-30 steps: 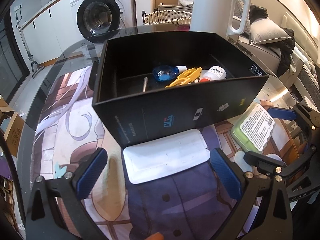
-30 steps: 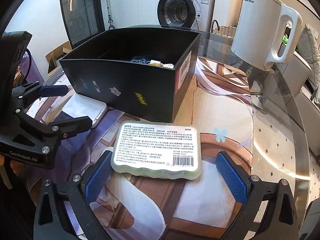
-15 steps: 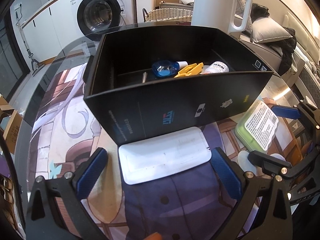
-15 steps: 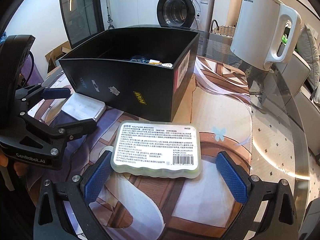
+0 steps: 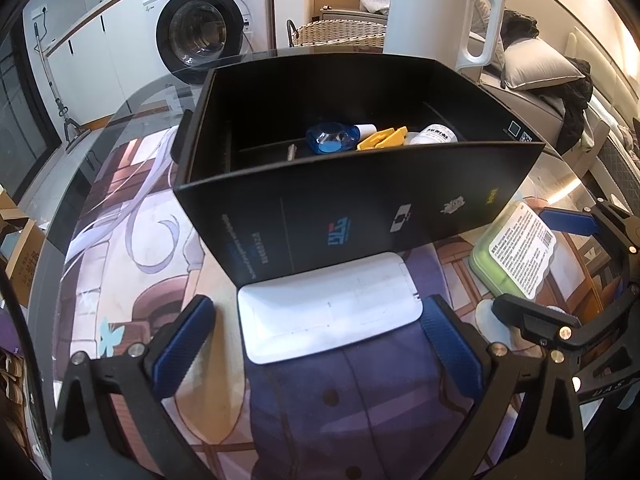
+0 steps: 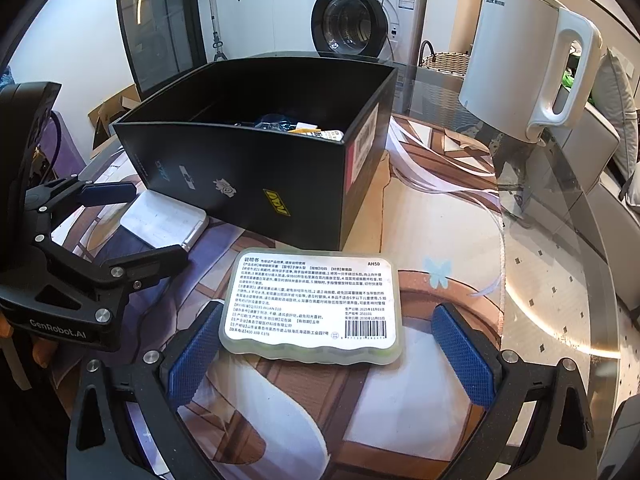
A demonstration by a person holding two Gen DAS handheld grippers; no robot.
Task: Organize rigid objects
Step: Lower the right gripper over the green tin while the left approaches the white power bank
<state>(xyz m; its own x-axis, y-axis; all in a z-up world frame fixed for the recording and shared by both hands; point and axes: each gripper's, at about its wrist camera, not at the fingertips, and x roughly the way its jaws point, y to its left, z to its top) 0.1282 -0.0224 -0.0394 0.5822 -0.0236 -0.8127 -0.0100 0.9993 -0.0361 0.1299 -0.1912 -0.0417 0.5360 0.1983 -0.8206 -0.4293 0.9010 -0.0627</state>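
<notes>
Both grippers have crept closer to their targets, the cases now sitting deeper between the pads. Leftmost, the left gripper (image 5: 316,340) is spread wide, its ribbed blue pads flanking a flat white rounded-corner case (image 5: 330,314) without touching it; the case lies on the printed mat (image 5: 132,240), tight against the matte black cardboard box (image 5: 360,208). Inside the box lie a blue translucent piece (image 5: 330,139), a yellow clip (image 5: 382,138) and a white bottle (image 5: 434,135). Further right, the right gripper (image 6: 328,348) is likewise spread around a frosted green wavy-edged case (image 6: 312,306) with a white printed label, flat just before the box. A smooth white kettle (image 6: 524,56) stands far right on the glass table (image 6: 560,280).
</notes>
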